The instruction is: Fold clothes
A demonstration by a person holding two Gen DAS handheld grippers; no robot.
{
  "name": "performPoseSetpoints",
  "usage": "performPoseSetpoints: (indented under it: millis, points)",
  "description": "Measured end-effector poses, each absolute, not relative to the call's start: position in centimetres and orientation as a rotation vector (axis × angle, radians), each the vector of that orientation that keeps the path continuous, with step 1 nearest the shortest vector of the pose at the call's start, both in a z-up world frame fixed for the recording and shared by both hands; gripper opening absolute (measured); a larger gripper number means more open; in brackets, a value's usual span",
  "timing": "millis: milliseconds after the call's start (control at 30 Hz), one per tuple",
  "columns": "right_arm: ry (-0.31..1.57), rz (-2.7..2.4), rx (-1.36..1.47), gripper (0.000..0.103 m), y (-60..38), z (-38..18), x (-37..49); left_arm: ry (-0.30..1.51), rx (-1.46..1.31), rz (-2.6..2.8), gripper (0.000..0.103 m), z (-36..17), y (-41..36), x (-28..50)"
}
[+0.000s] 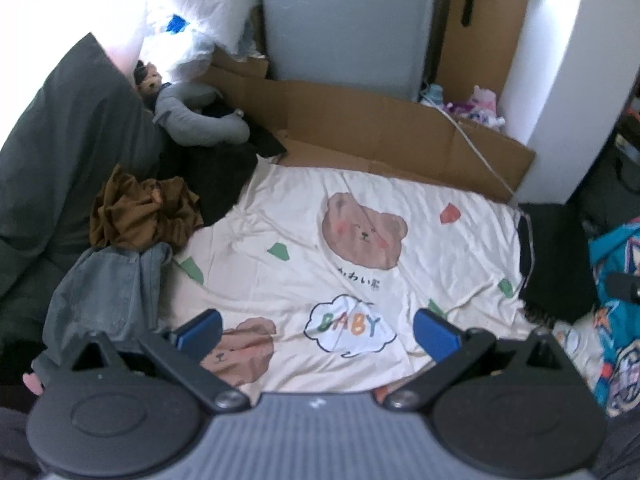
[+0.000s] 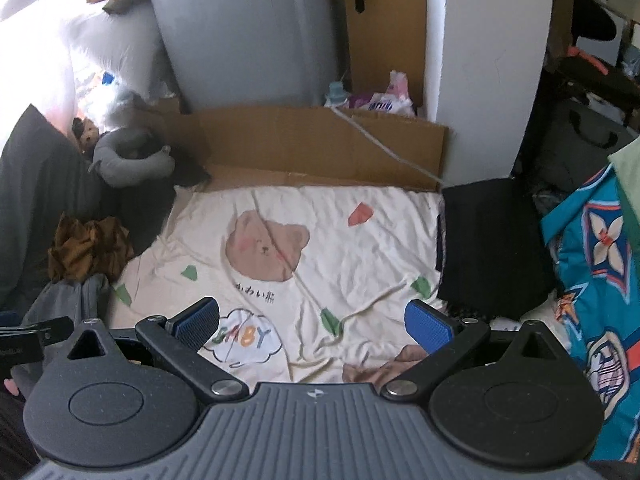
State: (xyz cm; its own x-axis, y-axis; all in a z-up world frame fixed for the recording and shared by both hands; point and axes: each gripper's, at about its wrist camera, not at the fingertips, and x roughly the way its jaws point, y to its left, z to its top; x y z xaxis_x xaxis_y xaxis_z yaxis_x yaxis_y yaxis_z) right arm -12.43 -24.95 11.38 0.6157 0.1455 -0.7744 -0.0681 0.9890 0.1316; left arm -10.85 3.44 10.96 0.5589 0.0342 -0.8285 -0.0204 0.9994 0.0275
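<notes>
Both grippers, left (image 1: 318, 330) and right (image 2: 312, 322), hover with fingers spread wide and empty over a cream bear-print sheet (image 1: 440, 256). The clothes lie around it: a brown garment (image 1: 140, 212) and grey jeans (image 1: 104, 292) crumpled at its left edge, a black folded piece (image 2: 492, 248) at its right.

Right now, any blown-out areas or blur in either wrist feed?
Left wrist view: upper left is blown out white around the plastic bag, and the edges bend with fisheye. Right wrist view: the same glare at top left, milder; the bear-print sheet is evenly lit, its print readable. Both are slightly soft.
</notes>
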Motion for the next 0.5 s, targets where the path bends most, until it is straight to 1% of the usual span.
performPoseSetpoints:
  millis: [300, 500]
  points:
    - [0.938, 0.148, 0.052, 0.102, -24.2, 6.3, -11.9, 0.999, -0.039, 0.024, 0.103, 7.1, 4.7, -10.5]
    - [0.941, 0.214, 0.042, 0.102, -22.1, 5.5, -11.2, 1.010, -0.051, 0.058, 0.103, 5.1, 4.9, -10.0]
